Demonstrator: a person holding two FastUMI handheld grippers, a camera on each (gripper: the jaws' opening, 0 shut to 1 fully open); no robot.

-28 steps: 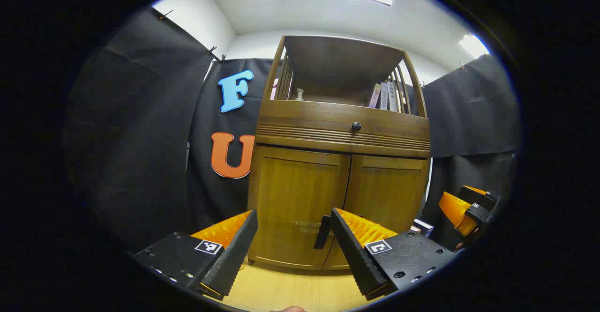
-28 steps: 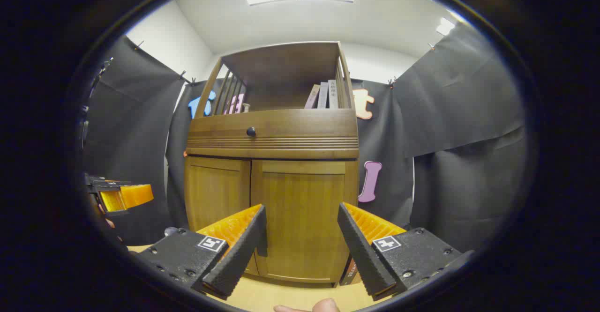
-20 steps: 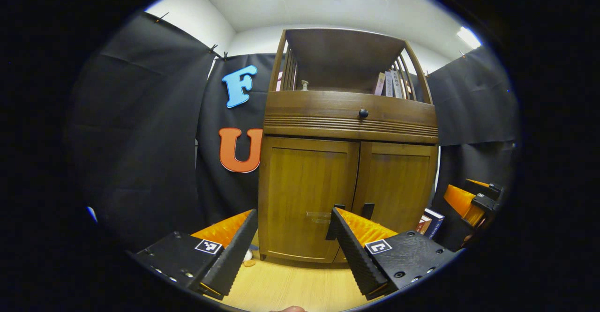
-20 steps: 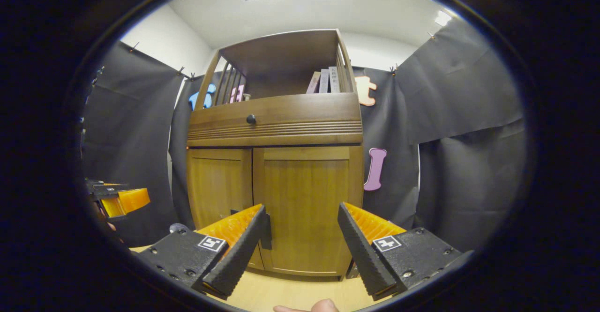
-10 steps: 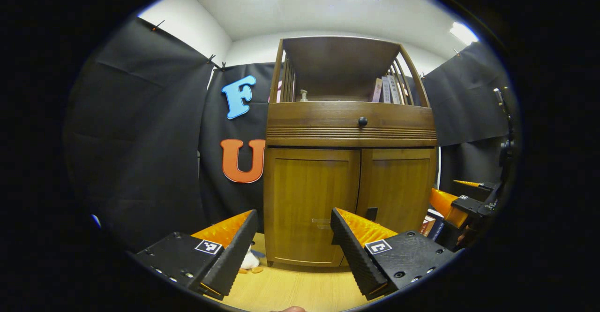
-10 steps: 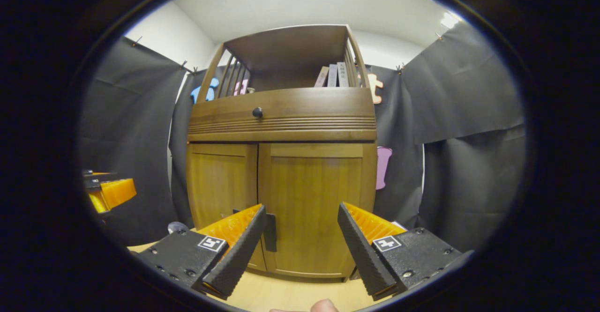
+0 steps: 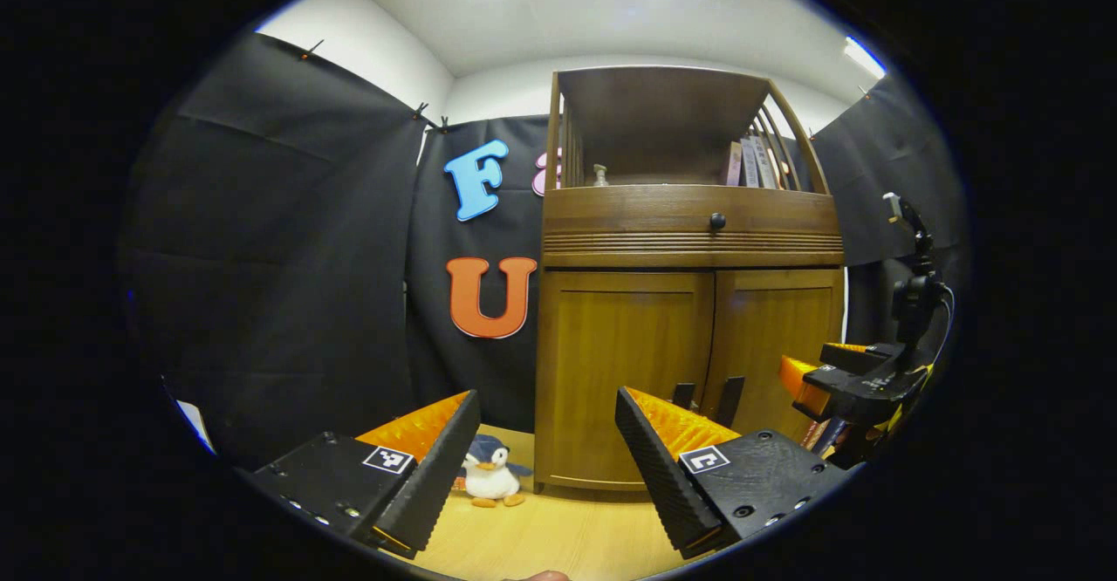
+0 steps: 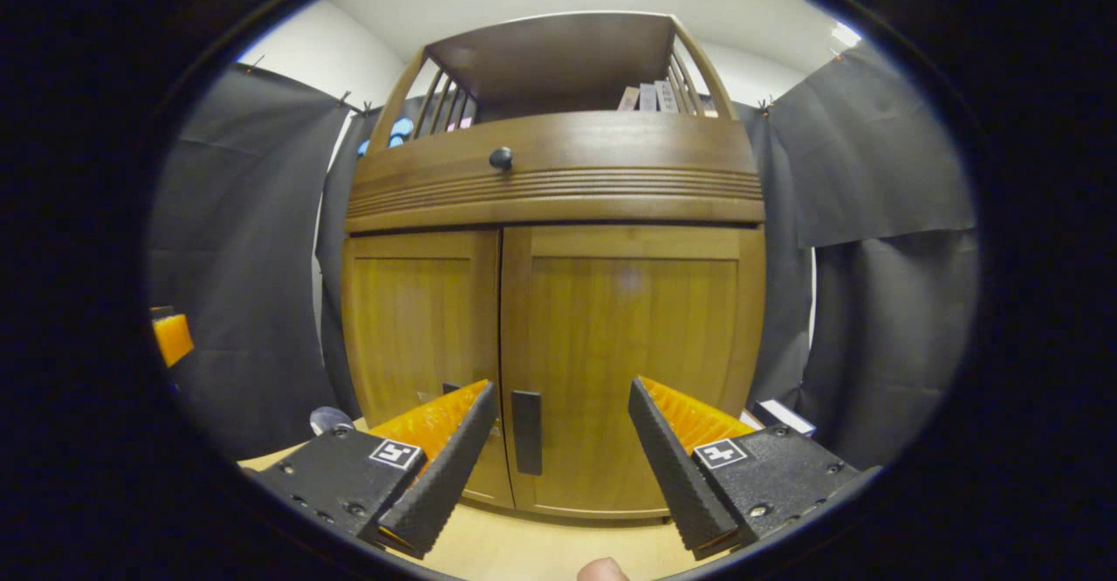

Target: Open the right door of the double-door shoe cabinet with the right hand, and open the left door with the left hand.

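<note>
Wooden shoe cabinet (image 8: 550, 302) stands ahead, both doors closed. Right door (image 8: 633, 363) faces the right gripper (image 8: 558, 468); its dark handle (image 8: 526, 433), long axis vertical, sits near the centre seam, just inside the left finger, not touched. Jaws spread wide, empty. Left gripper (image 7: 545, 468) hangs farther back, fingers likewise apart and empty; left door (image 7: 624, 372) ahead, slightly right of its gap. Right gripper judged nearer its handle. Toy penguin (image 7: 489, 476) on floor beside the cabinet's left corner, clear of the door swing, I judge.
</note>
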